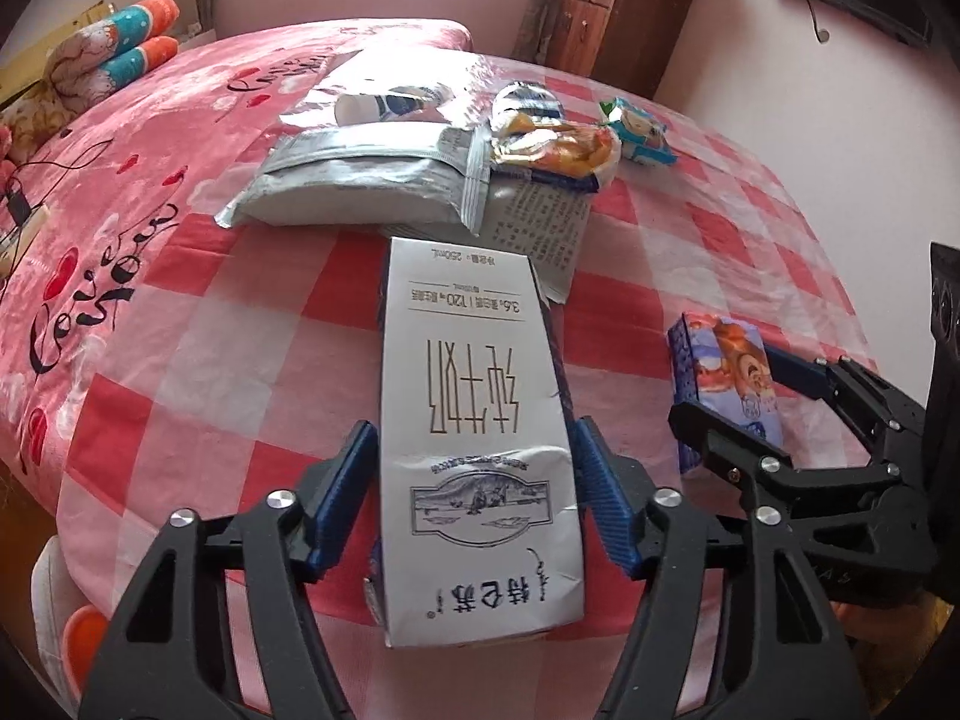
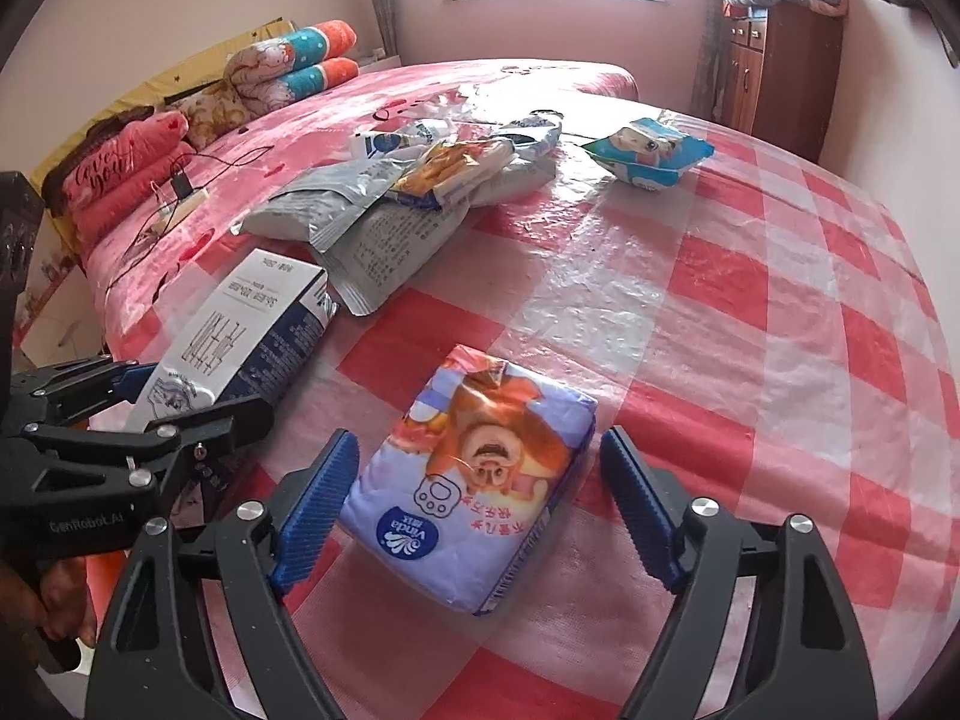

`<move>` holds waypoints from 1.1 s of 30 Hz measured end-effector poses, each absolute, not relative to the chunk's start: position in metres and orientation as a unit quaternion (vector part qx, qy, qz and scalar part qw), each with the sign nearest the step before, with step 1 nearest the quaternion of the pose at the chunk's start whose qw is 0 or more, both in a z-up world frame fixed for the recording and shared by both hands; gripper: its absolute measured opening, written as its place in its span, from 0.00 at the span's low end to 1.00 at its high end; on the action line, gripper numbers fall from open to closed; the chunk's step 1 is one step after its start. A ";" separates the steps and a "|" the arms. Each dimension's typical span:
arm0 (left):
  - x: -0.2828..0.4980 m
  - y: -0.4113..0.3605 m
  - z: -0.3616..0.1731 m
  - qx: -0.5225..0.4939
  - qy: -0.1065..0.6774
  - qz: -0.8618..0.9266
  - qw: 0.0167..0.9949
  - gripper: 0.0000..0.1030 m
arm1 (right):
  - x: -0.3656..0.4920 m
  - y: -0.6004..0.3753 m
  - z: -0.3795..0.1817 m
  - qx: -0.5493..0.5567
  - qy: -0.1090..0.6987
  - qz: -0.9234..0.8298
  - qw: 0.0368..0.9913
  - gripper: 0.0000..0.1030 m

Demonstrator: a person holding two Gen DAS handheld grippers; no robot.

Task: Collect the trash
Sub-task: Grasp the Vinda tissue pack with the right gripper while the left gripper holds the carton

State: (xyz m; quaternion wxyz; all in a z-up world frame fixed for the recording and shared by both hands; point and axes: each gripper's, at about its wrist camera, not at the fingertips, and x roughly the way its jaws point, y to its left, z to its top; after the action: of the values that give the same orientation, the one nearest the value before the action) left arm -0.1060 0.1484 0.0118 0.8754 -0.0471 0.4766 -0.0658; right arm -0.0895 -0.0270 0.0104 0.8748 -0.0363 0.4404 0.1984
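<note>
Left claw (image 1: 477,504) straddles the white milk carton (image 1: 474,420) lying flat on the red-checked sheet (image 1: 750,252) over the bed; pads just beside its sides, contact unclear. Right claw (image 2: 477,510) spread wide around the Vinda tissue pack (image 2: 474,480), gaps both sides. Behind: silver foil bag (image 1: 360,180), orange snack wrapper (image 1: 558,147), blue wipes pack (image 2: 651,153). Only the right view shows the carton's dark side panel.

You have a counter (image 2: 750,312) covered in a red-and-white checked plastic sheet. On it lie a white milk carton (image 1: 474,420) on its side, a purple tissue pack (image 2: 474,480), a pile of silver bags and snack wrappers (image 2: 408,192), and a blue wipes pack (image 2: 648,153) set apart from the pile.
</note>
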 end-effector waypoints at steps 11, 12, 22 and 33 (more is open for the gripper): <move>-0.118 0.156 0.012 -0.077 0.466 -0.068 0.879 0.64 | -0.097 -0.035 0.014 -0.055 0.440 0.194 0.875 0.70; -0.119 0.157 0.013 -0.079 0.465 -0.069 0.879 0.64 | -0.098 -0.039 0.015 -0.055 0.441 0.189 0.876 0.70; -0.123 0.157 0.011 -0.085 0.463 -0.076 0.879 0.64 | -0.091 -0.050 0.019 -0.047 0.440 0.167 0.881 0.80; -0.130 0.156 0.014 -0.091 0.451 -0.086 0.883 0.64 | -0.084 -0.042 0.012 -0.050 0.445 0.181 0.876 0.53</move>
State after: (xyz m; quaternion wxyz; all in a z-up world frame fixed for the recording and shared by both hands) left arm -0.1297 0.1559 0.0138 0.8835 -0.0905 0.4515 -0.0864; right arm -0.0835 -0.0420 0.0123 0.8756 -0.0501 0.4450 0.1809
